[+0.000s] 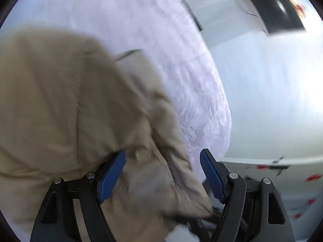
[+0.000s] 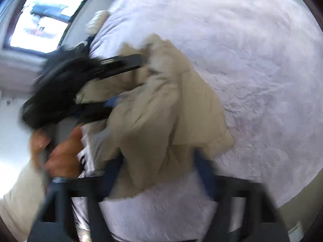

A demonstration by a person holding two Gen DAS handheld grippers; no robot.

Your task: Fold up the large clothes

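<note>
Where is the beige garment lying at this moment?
In the left wrist view the beige garment fills the left side, bunched on the pale fluffy blanket, its edge between the open left gripper fingers. The right wrist view shows it centrally.

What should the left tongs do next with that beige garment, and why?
Probably close the left tongs on the beige garment. They stand open, with a bunched edge of the garment lying between them on the lavender blanket. They grip nothing, so they need a hold before they can pull a fold.
</note>
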